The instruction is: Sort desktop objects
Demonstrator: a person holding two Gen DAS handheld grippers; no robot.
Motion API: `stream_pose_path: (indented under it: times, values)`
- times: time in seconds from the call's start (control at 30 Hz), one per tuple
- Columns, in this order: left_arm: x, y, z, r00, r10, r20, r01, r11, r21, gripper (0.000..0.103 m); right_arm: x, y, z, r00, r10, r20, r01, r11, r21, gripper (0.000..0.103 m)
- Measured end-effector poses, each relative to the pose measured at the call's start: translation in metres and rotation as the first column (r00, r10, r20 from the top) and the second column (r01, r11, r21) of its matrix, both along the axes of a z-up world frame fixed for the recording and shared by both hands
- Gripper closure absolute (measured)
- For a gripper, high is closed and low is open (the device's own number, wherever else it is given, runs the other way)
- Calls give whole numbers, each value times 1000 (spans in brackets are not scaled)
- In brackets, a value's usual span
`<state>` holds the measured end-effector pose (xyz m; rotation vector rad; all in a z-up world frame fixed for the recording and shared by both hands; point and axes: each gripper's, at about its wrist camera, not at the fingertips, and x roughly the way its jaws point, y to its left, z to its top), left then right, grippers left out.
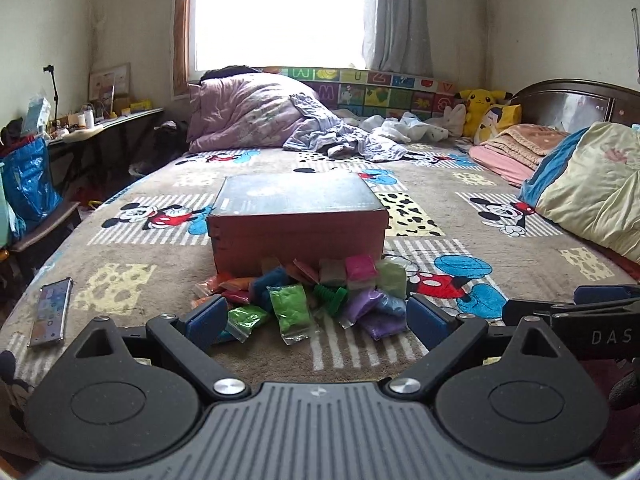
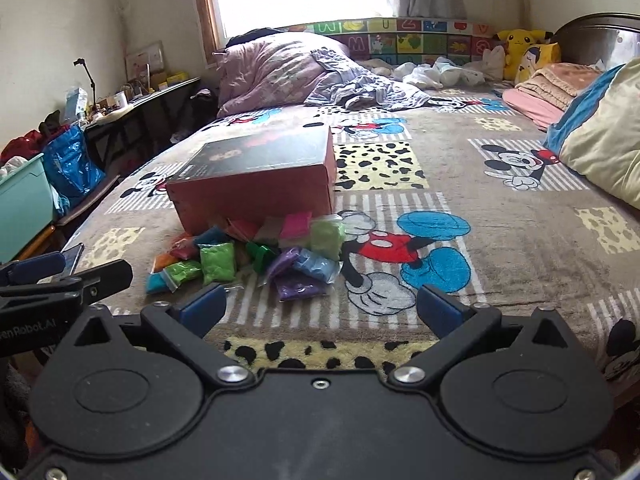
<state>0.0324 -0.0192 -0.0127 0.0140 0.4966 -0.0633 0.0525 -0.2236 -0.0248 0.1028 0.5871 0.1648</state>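
Observation:
A pile of small coloured clay bags (image 1: 308, 296) lies on the bed blanket in front of a closed red box with a dark lid (image 1: 298, 220). The pile also shows in the right wrist view (image 2: 256, 256), left of centre, with the red box (image 2: 260, 184) behind it. My left gripper (image 1: 316, 320) is open and empty, its blue pads just short of the pile. My right gripper (image 2: 320, 308) is open and empty, to the right of the pile and nearer than it. A bright green bag (image 1: 289, 306) lies at the pile's front.
A phone (image 1: 52, 306) lies on the blanket at the left. A cream and blue pillow (image 1: 592, 192) is at the right. Heaped quilts (image 1: 256, 112) lie at the far end. A blue bag (image 2: 70, 164) and teal bin (image 2: 24, 204) stand beside the bed's left edge.

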Motion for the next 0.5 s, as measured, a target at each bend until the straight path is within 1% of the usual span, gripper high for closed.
stream_pose_path:
  times: [0.13, 0.3, 0.5]
  values:
    - [-3, 0, 4, 1000, -4, 1, 4, 1000, -9, 7, -3, 1, 2, 1000, 7, 6, -7, 1000, 1, 1]
    - [-6, 3, 6, 1000, -28, 0, 28, 999, -43, 7, -7, 2, 3, 1000, 17, 6, -17, 1000, -3, 1]
    - [-11, -2, 9, 999, -39, 5, 39, 999, -30, 7, -10, -2, 4, 1000, 8, 9, -8, 1000, 4, 1]
